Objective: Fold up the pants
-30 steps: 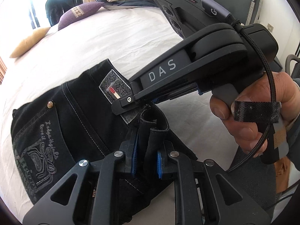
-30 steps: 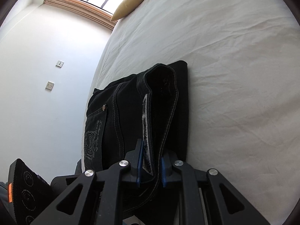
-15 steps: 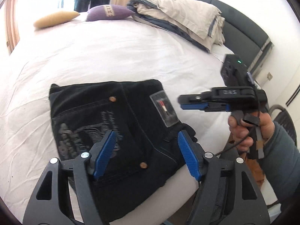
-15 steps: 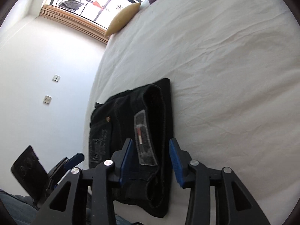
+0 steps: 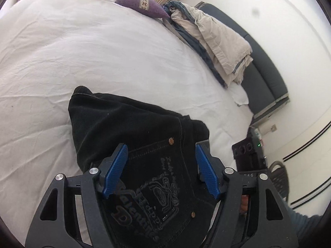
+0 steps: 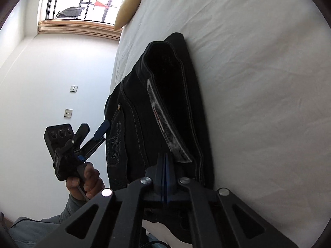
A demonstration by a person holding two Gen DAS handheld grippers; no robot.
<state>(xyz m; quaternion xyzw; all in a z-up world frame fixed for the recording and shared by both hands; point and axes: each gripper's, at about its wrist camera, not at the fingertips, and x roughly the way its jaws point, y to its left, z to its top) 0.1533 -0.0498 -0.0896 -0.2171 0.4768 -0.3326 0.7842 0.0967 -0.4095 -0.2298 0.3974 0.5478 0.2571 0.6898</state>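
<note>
The black folded pants [image 5: 144, 144] lie on the white bed near its edge, back pocket with an embroidered logo up. My left gripper [image 5: 161, 173] is open, hovering just above the pocket, jaws wide apart, empty. In the right wrist view the pants [image 6: 165, 103] show with the waistband label facing up. My right gripper [image 6: 165, 177] has its blue pads pressed together at the near end of the pants; nothing shows between them. The left gripper [image 6: 97, 134] shows there too, open, beside the pants.
A white bed sheet [image 5: 103, 51] spreads beyond the pants. A purple cushion [image 5: 140, 4], a beige pillow [image 6: 129, 10] and a folded beige blanket [image 5: 217, 41] lie at the far end. A dark headboard [image 5: 262, 78] and the white wall [image 6: 51, 72] border the bed.
Both grippers let go of the pants a second ago. The left one has since swung over the back pocket, still open. The right one has shut again at the waistband end.
</note>
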